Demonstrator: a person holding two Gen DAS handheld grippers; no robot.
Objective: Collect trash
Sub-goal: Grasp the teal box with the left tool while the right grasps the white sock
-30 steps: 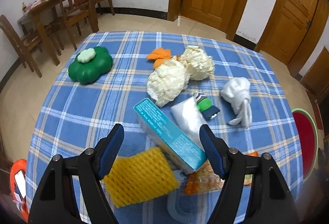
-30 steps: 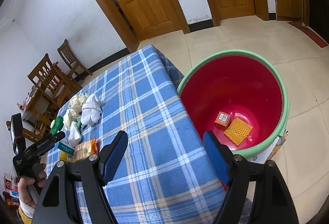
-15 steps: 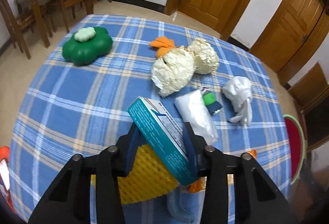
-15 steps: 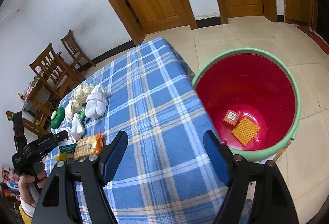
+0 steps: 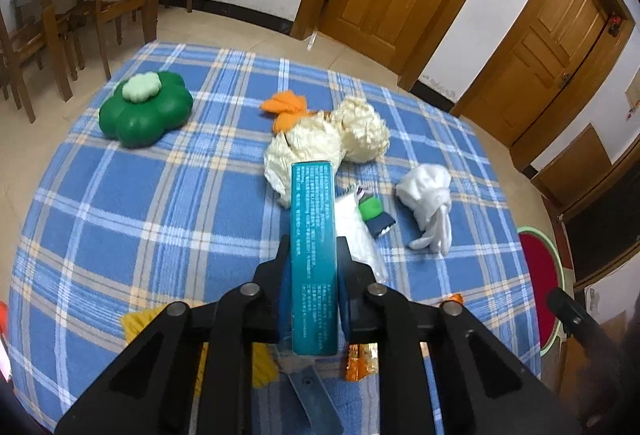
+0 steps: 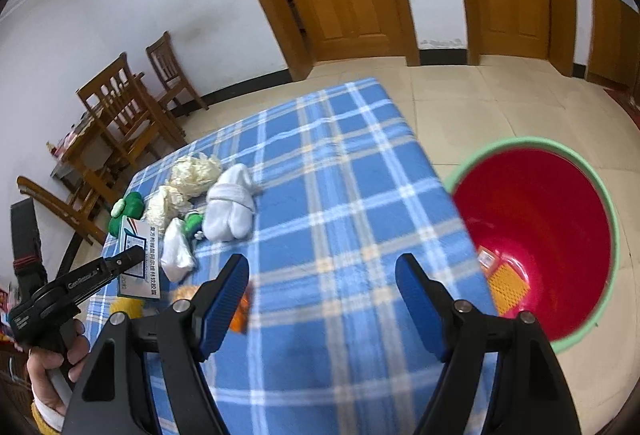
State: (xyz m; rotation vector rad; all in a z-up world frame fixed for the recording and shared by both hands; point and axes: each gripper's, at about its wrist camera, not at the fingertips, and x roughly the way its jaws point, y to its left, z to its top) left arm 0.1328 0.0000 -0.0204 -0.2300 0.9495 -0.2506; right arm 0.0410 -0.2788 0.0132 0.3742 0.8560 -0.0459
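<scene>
We see the teal box [image 5: 312, 255] clamped edge-up between the jaws of the left gripper [image 5: 311, 277], which have just been closing on it; its far end juts out over the counter [image 5: 160, 203], which is covered in a blue plaid cloth. In the right wrist view the same box [image 6: 138, 259] shows its white printed face beside the black left gripper [image 6: 124, 260], held by a hand [image 6: 56, 363] at the counter's near left corner.

Under and around the box lie a yellow foam net [image 5: 138, 321], an orange wrapper [image 5: 362, 359] and a white plastic bag [image 5: 360, 235]. Just beyond the bag are a small green-and-navy item [image 5: 376, 213], two crumpled cream paper balls [image 5: 308, 151] and orange scraps [image 5: 286, 107]. A white bundled cloth [image 5: 430, 201] lies to the right, and a green flower-shaped container [image 5: 146, 109] sits well apart to the left.

The right gripper [image 6: 322, 295] hovers over the near right part of the counter with its jaws wide apart and nothing between them. To its right, on the floor beside the counter, stands a red bin [image 6: 536, 235] with a green rim, holding a small orange box [image 6: 486, 259] and another yellow net [image 6: 510, 281].
</scene>
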